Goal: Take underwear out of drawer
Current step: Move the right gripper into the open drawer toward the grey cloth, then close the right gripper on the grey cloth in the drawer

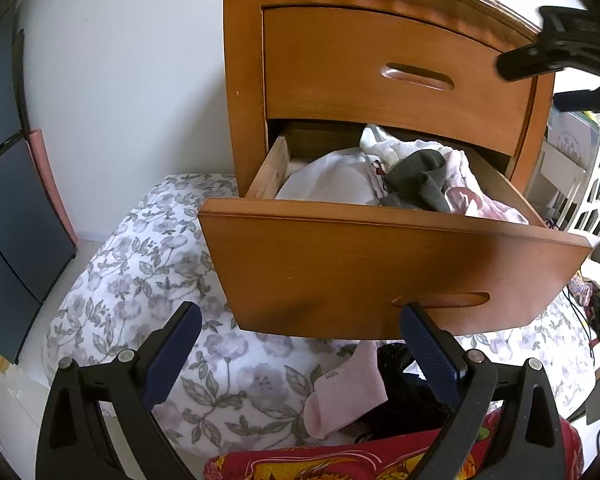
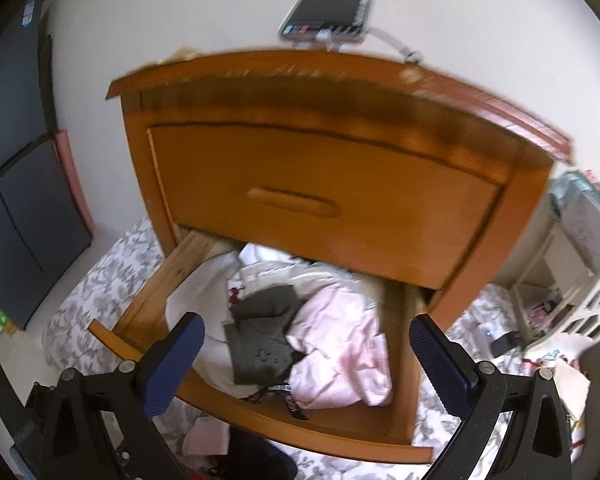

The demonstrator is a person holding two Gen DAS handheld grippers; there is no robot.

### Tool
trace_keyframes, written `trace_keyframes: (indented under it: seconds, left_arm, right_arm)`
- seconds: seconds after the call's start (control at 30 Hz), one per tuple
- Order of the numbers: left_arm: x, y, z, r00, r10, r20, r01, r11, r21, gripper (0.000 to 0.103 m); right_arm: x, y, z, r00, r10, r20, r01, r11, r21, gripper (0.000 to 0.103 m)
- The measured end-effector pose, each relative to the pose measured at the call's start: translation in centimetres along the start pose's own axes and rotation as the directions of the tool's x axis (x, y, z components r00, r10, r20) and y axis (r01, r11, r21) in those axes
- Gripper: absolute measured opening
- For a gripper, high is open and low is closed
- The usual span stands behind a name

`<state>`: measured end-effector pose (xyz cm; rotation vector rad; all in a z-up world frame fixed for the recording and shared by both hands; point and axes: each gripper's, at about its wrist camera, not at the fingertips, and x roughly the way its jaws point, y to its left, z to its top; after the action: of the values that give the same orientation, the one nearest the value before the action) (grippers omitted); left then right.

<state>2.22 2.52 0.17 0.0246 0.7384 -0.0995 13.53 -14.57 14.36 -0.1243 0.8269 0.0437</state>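
The left gripper sits low before the pulled-out drawer, fingers spread and empty, one tip near the handle slot; the underwear, a grey piece among white and pink garments, lies heaped inside. From the right wrist, the right gripper hangs over the open drawer, fingers spread wide, straddling the grey underwear. Best to drop straight down, pinch a raised fold of the grey cloth alone, and lift clear of the pink garment
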Motion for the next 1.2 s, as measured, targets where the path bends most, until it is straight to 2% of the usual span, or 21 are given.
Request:
trace_keyframes:
  seconds: [0.13,0.27,0.33,0.43,0.6,0.73,0.97,1.17,1.2]
  left_arm:
    - [0.0,0.0,0.0,1.000,-0.007,-0.002,0.007,1.000,0.005,0.099]
    - [0.0,0.0,0.0,1.000,-0.019,-0.008,0.020,1.000,0.007,0.099]
    - [0.0,0.0,0.0,1.000,-0.027,-0.008,0.027,1.000,0.005,0.099]
    - [0.0,0.3,0.0,0.999,-0.033,-0.007,0.033,0.999,-0.005,0.099]
    - [-0.1,0.4,0.0,0.999,-0.036,-0.006,0.036,0.999,-0.010,0.099]
    - [-0.1,0.4,-0.1,0.999,-0.037,-0.007,0.037,0.999,-0.011,0.099]
    - [-0.1,0.4,0.0,0.999,-0.040,-0.008,0.039,0.999,-0.013,0.099]
    - [0.0,0.5,0.0,0.999,-0.044,-0.012,0.044,0.999,-0.020,0.099]
    - [0.0,0.6,0.0,0.999,-0.045,-0.012,0.045,0.999,-0.021,0.099]
  right_arm:
    - [3.2,0.8,0.2,0.996,0.025,-0.091,-0.023,1.000,0.019,0.103]
    - [6.2,1.7,0.2,0.987,0.005,-0.162,-0.001,1.000,0.022,0.103]
    - [7.1,1.7,0.2,0.984,0.022,-0.178,-0.014,0.999,0.047,0.102]
    - [8.3,1.9,0.1,0.978,0.027,-0.208,-0.012,0.997,0.071,0.094]
    - [10.5,2.9,-0.3,0.960,0.014,-0.279,-0.001,0.999,0.046,0.081]
    - [11.8,3.8,-0.8,0.950,0.020,-0.312,-0.008,0.999,0.038,0.080]
    - [14.3,4.2,-1.0,0.931,0.004,-0.365,0.018,0.998,0.056,0.065]
    - [15.9,3.9,-1.2,0.919,-0.022,-0.393,0.055,0.996,0.074,0.063]
    - [16.0,3.9,-1.2,0.919,-0.024,-0.394,0.057,0.996,0.072,0.060]
